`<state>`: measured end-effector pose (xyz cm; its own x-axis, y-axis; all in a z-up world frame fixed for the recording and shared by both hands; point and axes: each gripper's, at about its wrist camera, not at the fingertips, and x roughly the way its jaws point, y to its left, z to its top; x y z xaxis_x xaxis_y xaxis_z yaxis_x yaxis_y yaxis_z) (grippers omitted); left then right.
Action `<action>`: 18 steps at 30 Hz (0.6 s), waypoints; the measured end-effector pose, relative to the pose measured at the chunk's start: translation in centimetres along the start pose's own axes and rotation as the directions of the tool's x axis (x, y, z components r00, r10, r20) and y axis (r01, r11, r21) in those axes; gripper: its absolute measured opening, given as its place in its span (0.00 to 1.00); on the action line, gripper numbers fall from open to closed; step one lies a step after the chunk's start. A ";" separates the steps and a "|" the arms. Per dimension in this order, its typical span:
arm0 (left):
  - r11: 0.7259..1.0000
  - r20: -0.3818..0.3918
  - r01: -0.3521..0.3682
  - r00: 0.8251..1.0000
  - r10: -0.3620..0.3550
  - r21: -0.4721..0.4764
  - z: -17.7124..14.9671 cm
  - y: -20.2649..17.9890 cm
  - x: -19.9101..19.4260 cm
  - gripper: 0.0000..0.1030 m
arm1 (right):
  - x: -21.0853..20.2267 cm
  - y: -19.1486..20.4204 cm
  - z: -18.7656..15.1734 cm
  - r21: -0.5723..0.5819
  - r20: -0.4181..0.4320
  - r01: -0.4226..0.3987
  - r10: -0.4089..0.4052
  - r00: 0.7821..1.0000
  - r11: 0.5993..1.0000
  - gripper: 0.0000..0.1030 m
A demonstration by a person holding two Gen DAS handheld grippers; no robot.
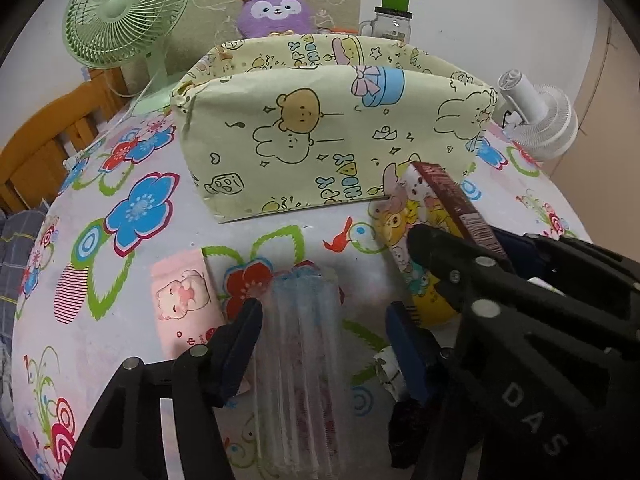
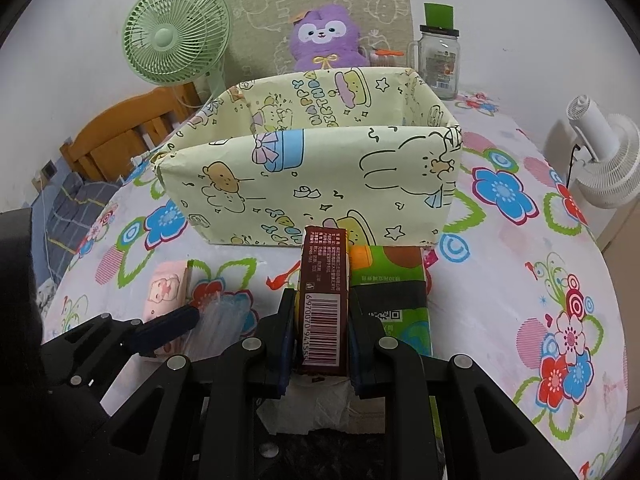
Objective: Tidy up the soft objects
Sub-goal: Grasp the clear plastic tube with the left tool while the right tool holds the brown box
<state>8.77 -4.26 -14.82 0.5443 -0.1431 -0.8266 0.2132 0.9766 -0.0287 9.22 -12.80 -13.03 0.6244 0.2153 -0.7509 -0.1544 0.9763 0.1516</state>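
Note:
A pale green cartoon-print fabric box [image 1: 320, 136] [image 2: 316, 176] stands open on the flowered tablecloth. My right gripper [image 2: 322, 340] is shut on a brown tissue pack with a barcode [image 2: 324, 304], held just in front of the box; the pack also shows in the left wrist view [image 1: 460, 204]. My left gripper [image 1: 324, 320] is open around a clear plastic-wrapped tissue pack [image 1: 304, 344] on the table, also in the right wrist view [image 2: 220, 316]. A pink tissue pack [image 1: 184, 300] [image 2: 166, 288] lies left of it. A yellow cartoon pack [image 1: 416, 248] and a green pack [image 2: 392, 292] lie under the right gripper.
A green fan [image 2: 176, 32], a purple plush [image 2: 326, 36] and a glass jar with green lid [image 2: 438, 56] stand behind the box. A white fan [image 2: 604, 160] stands at the table's right edge. A wooden chair [image 2: 120, 136] is at the left.

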 end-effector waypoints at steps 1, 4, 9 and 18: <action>1.000 -0.001 -0.011 1.000 0.011 0.001 0.0 0.0 0.0 0.64 | -0.1 0.0 0.0 0.001 0.001 0.000 0.000 1.000 1.000 0.24; 0.999 -0.028 -0.020 0.999 0.019 -0.028 -0.2 0.6 0.5 0.65 | -0.1 -0.1 -0.1 0.001 0.003 0.000 0.000 1.000 1.000 0.24; 0.999 -0.014 -0.026 1.000 0.025 -0.029 -0.5 0.7 0.3 0.61 | 0.0 -0.1 -0.2 0.003 -0.002 -0.001 0.001 1.000 1.000 0.24; 0.998 -0.006 0.005 1.000 -0.006 -0.062 -0.3 1.2 -0.1 0.23 | -0.1 0.0 -0.2 0.008 0.001 0.000 0.000 1.000 1.000 0.24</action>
<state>8.72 -3.02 -14.92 0.5383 -0.1476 -0.8297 0.1652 0.9839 -0.0679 9.05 -12.83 -13.07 0.6253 0.2152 -0.7501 -0.1485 0.9765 0.1564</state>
